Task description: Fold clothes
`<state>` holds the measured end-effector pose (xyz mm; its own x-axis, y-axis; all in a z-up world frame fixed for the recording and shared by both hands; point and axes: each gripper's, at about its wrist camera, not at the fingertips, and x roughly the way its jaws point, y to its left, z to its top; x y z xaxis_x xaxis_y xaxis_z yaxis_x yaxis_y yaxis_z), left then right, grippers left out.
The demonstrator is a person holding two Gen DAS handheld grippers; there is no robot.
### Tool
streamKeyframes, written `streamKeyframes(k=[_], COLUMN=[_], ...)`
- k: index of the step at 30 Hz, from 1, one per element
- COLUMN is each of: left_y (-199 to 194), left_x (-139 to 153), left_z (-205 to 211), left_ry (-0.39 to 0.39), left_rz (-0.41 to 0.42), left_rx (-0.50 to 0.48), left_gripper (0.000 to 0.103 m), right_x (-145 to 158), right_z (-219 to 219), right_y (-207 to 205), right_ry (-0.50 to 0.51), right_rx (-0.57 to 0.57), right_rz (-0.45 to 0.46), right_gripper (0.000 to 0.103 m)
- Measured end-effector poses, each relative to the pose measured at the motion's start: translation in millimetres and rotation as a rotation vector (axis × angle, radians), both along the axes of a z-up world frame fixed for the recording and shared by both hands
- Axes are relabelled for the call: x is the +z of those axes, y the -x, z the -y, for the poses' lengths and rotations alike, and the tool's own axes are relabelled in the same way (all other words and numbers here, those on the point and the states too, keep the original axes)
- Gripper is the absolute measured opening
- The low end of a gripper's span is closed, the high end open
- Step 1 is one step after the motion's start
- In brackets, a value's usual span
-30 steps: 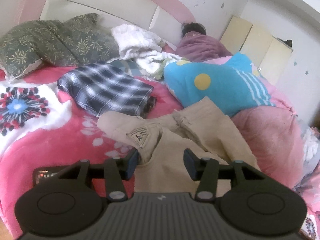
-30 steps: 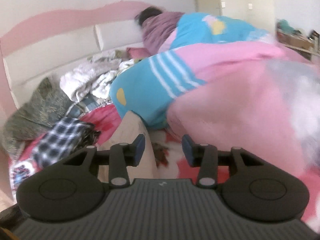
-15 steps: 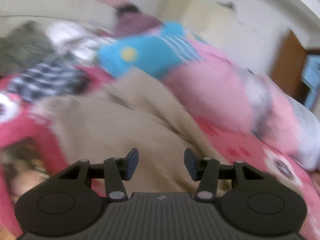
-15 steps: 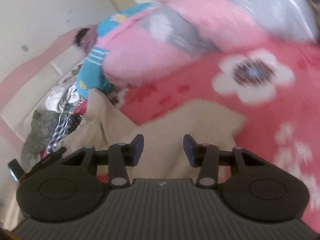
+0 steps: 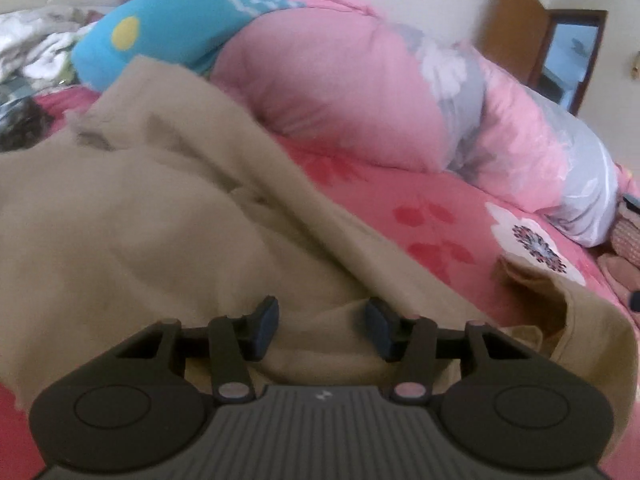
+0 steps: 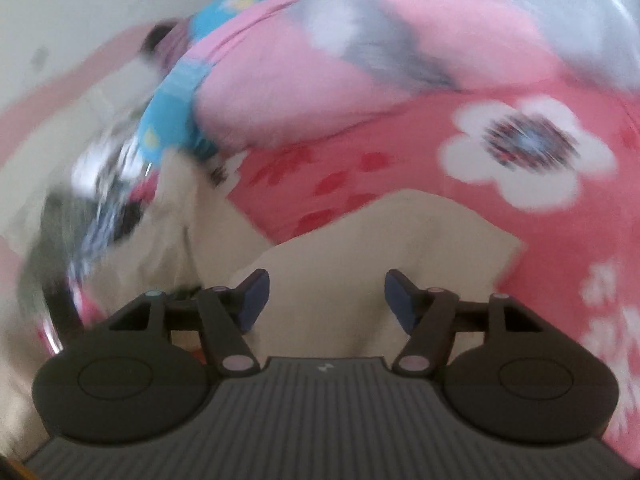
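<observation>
On the bed, pink floral cover, the tan garment lies spread and rumpled from 9 o'clock across to 4 o'clock in the left wrist view, w/ a loose end curling up at about 4 o'clock. Left gripper hangs over the cloth near its 6 o'clock edge, jaws parted about halfway, nothing pinched between them, cloth just underneath. Right gripper, jaws just been opening, now spread wide and released, pale cloth below and ahead of them at 12 o'clock but not gripped; that view is blurred, so whether the pads brush the fabric I can't tell. Step in hand looks like lining up for a two-point pick on the garment's near edge, prob. before a lengthwise fold. To do it well: bring each tip down onto a single hem layer, not a bunched ridge; take the corners well apart so the cloth pulls flat; close fully before lifting. Risk, imo: grabbing the bed cover along w/ the garment, since both are soft and lie touching. Pink-and-grey quilt and blue cushion sit at 12 o'clock, near the cloth's far side, so keep the fold clear of them.
</observation>
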<state>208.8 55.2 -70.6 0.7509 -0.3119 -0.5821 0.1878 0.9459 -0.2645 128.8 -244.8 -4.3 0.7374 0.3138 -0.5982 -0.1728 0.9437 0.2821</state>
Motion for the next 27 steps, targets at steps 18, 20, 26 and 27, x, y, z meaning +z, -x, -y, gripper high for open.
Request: streamKeyframes(k=[18,20,26,27], left_y=[-7,-7,-8,-7], left_x=[-4,-4,-5,-5], left_z=[-6,-7,-5,-5], left_ry=[0.024,0.027,0.034,0.036], left_rz=[-0.044,-0.045,-0.047,-0.047], left_rx=[0.016,0.018,0.026,0.029], left_gripper=[0.049,0.049,0.049,0.049], right_x=[1,0,-31,-39], right_z=[-7,3,16,14], right_y=[41,65,114,119], right_ry=[0.103,0.053,-0.058,-0.057], right_rx=[-0.093,-0.118,-0.154,-0.152], right_rz=[0.102,0.076,-0.080,-0.107], right_gripper=[0.006,0.006,0.005,0.004])
